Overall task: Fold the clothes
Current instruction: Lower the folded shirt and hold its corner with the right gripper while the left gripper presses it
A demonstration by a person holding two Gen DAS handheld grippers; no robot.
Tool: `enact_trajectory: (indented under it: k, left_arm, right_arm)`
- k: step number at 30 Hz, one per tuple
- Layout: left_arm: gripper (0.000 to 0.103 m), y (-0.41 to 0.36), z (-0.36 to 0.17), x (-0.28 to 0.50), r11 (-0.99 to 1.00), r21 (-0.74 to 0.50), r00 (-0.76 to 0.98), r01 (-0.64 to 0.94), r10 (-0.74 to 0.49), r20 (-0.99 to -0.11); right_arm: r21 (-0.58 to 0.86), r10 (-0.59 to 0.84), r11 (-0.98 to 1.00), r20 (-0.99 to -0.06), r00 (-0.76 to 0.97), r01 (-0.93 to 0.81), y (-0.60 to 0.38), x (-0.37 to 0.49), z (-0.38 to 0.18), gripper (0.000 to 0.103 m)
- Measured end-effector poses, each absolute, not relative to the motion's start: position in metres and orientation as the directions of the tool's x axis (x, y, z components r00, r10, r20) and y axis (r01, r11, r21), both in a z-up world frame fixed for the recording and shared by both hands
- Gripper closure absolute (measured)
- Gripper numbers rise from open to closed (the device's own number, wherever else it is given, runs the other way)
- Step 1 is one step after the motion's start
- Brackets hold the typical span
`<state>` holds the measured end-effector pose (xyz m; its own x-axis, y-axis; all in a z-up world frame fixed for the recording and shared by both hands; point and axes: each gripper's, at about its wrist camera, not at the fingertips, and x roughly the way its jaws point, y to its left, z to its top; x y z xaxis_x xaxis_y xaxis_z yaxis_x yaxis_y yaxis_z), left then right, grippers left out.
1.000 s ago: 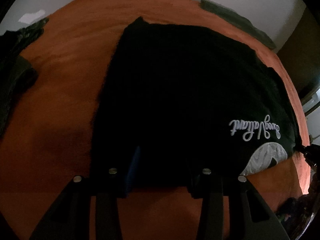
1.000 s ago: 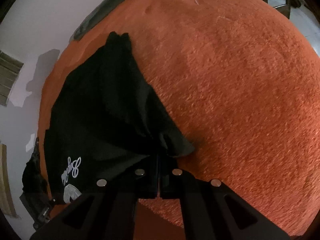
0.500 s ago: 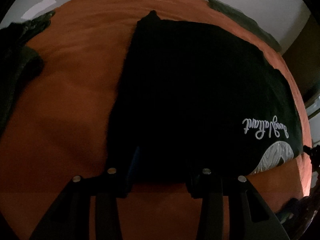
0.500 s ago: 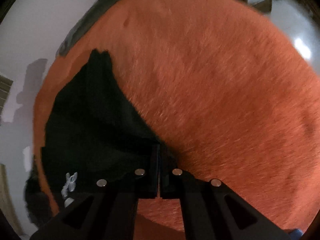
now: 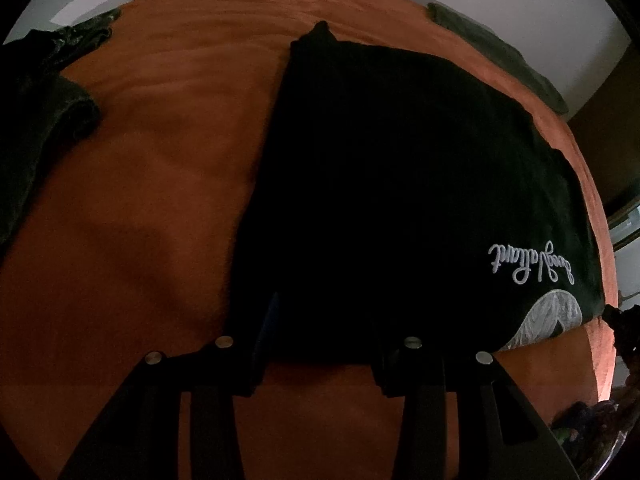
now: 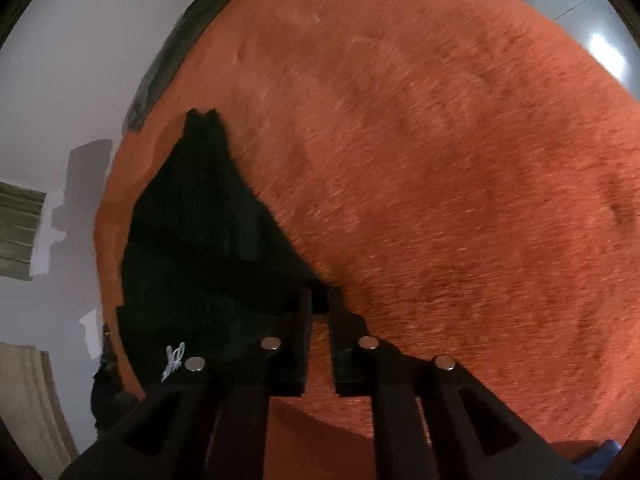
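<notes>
An orange plush blanket (image 5: 160,208) fills most of both views, its nap streaked with blur in the right wrist picture (image 6: 460,184). On it lies the black T-shirt (image 5: 392,184), spread flat from about 12 o'clock down to 6 o'clock of the left wrist picture, with one pointed corner at 12 o'clock; in the right wrist picture the same shirt (image 6: 200,248) sits at 8 to 9 o'clock, tapering to a corner that reaches the centre. A heap of dark green clothes (image 5: 36,112) lies at 9 to 10 o'clock of the left wrist picture, well apart from the shirt, and a narrow grey-green cloth (image 5: 496,52) runs along the blanket's far edge at 1 o'clock. White script lettering (image 5: 530,264) and, below it, a white print (image 5: 548,318) mark the shirt at 4 o'clock. The left gripper (image 5: 320,344) at 6 o'clock stands with its jaws spread wide, the shirt's near hem lying between and under them. The right gripper (image 6: 319,312) at 6 o'clock has its jaws parted by a narrow gap, with the shirt's corner at their tips; whether the cloth is pinched there cannot be told.
</notes>
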<state>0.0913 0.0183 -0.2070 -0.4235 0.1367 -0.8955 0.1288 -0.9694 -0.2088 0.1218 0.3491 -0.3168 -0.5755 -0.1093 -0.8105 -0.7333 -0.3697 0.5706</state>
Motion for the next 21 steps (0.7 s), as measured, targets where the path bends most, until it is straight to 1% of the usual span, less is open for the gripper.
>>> enact_trajectory:
  k: [1,6,10,12,14,15,16,17,19,20,21]
  left_arm:
    - [0.060,0.018,-0.208,0.091,-0.969,-0.211,-0.423,0.131,0.138,-0.895]
    - [0.060,0.015,-0.211,0.091,-0.967,-0.214,-0.422,0.137,0.138,-0.896]
    - [0.060,0.012,-0.214,0.092,-0.966,-0.216,-0.419,0.144,0.139,-0.897]
    - [0.060,0.015,-0.214,0.091,-0.966,-0.214,-0.418,0.143,0.137,-0.898]
    - [0.060,0.015,-0.214,0.090,-0.967,-0.212,-0.418,0.144,0.135,-0.899]
    - [0.059,0.004,-0.213,0.090,-0.966,-0.213,-0.417,0.145,0.135,-0.899]
    - [0.059,-0.001,-0.213,0.090,-0.965,-0.216,-0.419,0.147,0.137,-0.898]
    - [0.059,-0.003,-0.214,0.090,-0.964,-0.219,-0.421,0.149,0.139,-0.897]
    - [0.059,-0.005,-0.215,0.091,-0.964,-0.222,-0.425,0.148,0.141,-0.894]
    - [0.059,-0.006,-0.216,0.091,-0.965,-0.220,-0.426,0.144,0.140,-0.894]
    - [0.059,-0.007,-0.217,0.092,-0.966,-0.216,-0.426,0.141,0.138,-0.894]
  right_arm:
    - [0.577,-0.113,-0.357,-0.807,-0.579,-0.734,0.350,0.120,-0.319,0.083]
    - [0.561,-0.118,-0.353,-0.821,-0.559,-0.749,0.351,0.111,-0.323,0.083]
    - [0.552,-0.147,-0.282,-0.833,-0.533,-0.785,0.354,0.121,-0.331,0.082]
    - [0.551,-0.155,-0.276,-0.834,-0.529,-0.787,0.353,0.121,-0.331,0.080]
    - [0.548,-0.155,-0.299,-0.836,-0.527,-0.781,0.351,0.117,-0.328,0.064]
    - [0.554,-0.153,-0.300,-0.831,-0.535,-0.776,0.350,0.115,-0.327,0.059]
    - [0.561,-0.150,-0.302,-0.827,-0.542,-0.771,0.350,0.113,-0.326,0.050]
    - [0.567,-0.148,-0.303,-0.822,-0.550,-0.766,0.349,0.111,-0.325,0.047]
    - [0.593,-0.147,-0.287,-0.804,-0.576,-0.753,0.352,0.106,-0.328,0.047]
    - [0.607,-0.147,-0.276,-0.793,-0.591,-0.745,0.353,0.104,-0.330,0.047]
    - [0.617,-0.145,-0.264,-0.785,-0.602,-0.742,0.355,0.103,-0.332,0.050]
